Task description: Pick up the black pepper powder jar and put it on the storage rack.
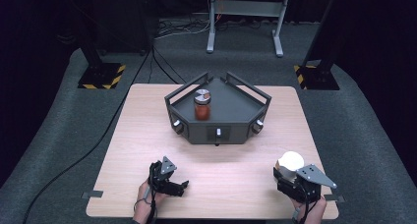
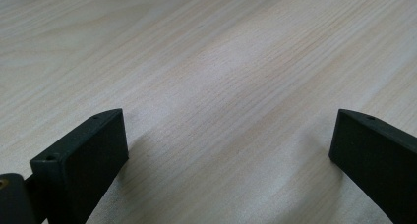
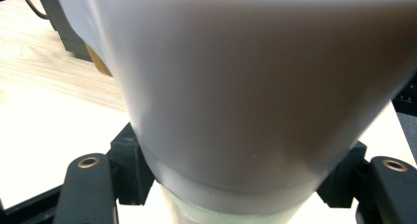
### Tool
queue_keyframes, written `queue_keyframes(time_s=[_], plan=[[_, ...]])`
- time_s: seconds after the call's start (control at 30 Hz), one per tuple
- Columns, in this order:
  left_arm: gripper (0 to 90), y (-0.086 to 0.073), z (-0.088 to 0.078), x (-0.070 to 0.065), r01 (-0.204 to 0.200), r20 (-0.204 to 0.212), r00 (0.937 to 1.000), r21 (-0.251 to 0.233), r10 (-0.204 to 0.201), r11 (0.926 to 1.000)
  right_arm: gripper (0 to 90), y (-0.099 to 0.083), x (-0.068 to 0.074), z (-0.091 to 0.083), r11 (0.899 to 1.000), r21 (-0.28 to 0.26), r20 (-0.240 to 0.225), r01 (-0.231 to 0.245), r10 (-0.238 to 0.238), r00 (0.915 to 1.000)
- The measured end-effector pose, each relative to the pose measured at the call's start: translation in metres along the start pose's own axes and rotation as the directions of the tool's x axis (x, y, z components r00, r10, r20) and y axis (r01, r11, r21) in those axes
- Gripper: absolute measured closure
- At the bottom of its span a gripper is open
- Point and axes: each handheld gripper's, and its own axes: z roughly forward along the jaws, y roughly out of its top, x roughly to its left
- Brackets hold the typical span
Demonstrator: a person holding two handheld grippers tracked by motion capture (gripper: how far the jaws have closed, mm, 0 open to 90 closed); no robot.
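Two grippers: left gripper point(image 1: 183, 185) wide apart, empty; right gripper point(image 1: 284, 176) clamps white funnel point(image 1: 291, 160); jar point(image 1: 202, 104) on tray point(image 1: 231, 103)

A light wooden desk point(image 1: 147, 135) with rounded corners is standing on a grey carpeted floor point(image 1: 59, 130). A dark grey tray point(image 1: 231, 108) with low rails and angled sides is sitting directly on the desk, toward its far middle. Two small grey tabs point(image 1: 92, 194) are sticking out at the near corners of the desk.
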Motion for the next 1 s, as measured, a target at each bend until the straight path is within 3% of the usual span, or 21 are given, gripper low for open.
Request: queue_keyframes(time_s=[1.0], plan=[[1.2, -0.001, 0.0, -0.002, -0.008, -0.005, 1.0, -0.004, 0.008, 1.0, 29.9, 0.022, 0.0, 0.017, 0.999, -0.018, -0.037, 0.046, -0.046, 0.9982]])
